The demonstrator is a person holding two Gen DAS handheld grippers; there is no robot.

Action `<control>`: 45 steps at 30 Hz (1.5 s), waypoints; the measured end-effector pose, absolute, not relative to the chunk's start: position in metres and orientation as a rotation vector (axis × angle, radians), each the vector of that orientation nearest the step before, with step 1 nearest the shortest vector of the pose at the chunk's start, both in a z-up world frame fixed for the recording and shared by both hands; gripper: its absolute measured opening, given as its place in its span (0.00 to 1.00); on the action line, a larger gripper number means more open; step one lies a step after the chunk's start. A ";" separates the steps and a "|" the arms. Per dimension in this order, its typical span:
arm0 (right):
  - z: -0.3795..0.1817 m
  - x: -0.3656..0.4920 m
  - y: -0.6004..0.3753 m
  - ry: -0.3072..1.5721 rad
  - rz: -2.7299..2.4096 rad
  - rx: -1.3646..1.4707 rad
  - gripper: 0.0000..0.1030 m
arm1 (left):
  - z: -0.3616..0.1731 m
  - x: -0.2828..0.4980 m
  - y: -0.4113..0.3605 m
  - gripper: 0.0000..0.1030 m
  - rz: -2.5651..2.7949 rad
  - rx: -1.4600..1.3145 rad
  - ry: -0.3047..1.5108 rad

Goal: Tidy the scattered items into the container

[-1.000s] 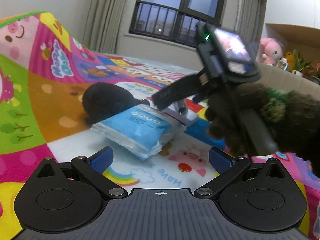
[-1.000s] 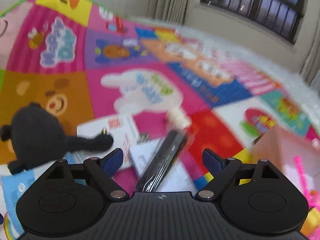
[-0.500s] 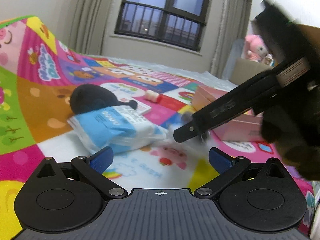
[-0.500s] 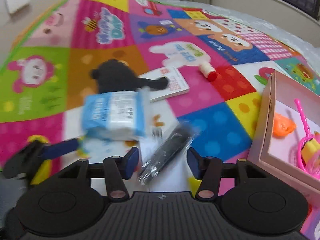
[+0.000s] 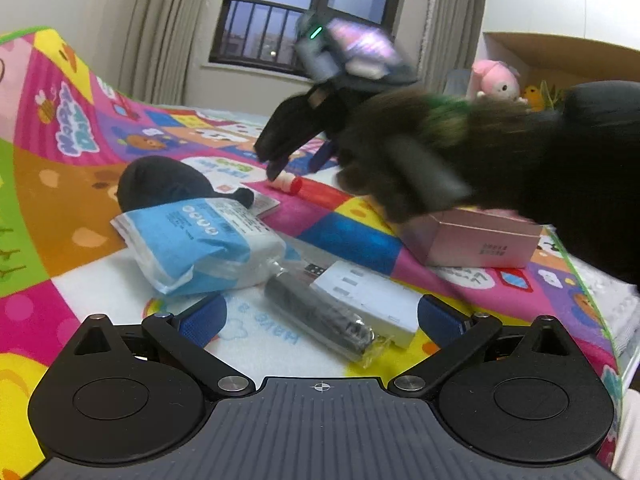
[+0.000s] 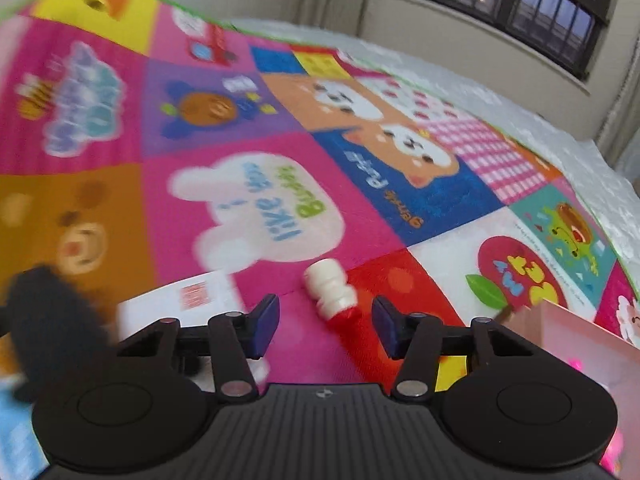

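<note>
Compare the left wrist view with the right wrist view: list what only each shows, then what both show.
Only the left wrist view: the blue-and-white packet, the wrapped black stick, the flat white box, and the right gripper from outside, in a gloved hand.

Only the right wrist view: the mat's frog panel.

Both: the red tube with white cap, lying between the right gripper's fingers, which have just been closing; the black plush; the pink box; the window.

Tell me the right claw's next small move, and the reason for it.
Probably ease down and forward so the pads straddle the red tube with the white cap, then close. The right claw, whose jaws have just been closing, holds nothing, and the tube lies on the play mat right ahead of the gap, outside the pink box.
</note>
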State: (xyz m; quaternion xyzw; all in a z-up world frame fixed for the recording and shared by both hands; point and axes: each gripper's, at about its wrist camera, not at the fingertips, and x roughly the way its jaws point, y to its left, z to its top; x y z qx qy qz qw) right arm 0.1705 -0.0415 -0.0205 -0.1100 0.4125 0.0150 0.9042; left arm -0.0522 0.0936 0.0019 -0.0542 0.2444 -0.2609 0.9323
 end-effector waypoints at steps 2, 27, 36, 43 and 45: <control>-0.034 0.183 -0.042 0.878 0.011 -0.250 0.29 | 0.001 -0.050 0.095 1.00 -0.537 -0.126 0.508; -0.015 -0.131 -0.161 0.953 0.141 0.088 0.40 | 0.013 -0.089 0.051 1.00 -0.499 0.088 0.510; -0.028 -0.176 -0.163 0.726 0.025 -0.234 0.41 | 0.013 -0.099 0.019 1.00 -0.413 0.208 0.524; -0.023 -0.192 -0.192 0.643 0.034 -0.003 0.55 | 0.011 -0.091 0.006 1.00 -0.371 0.259 0.544; -0.024 -0.195 -0.181 0.630 0.114 -0.008 0.56 | 0.010 -0.090 0.003 1.00 -0.369 0.281 0.547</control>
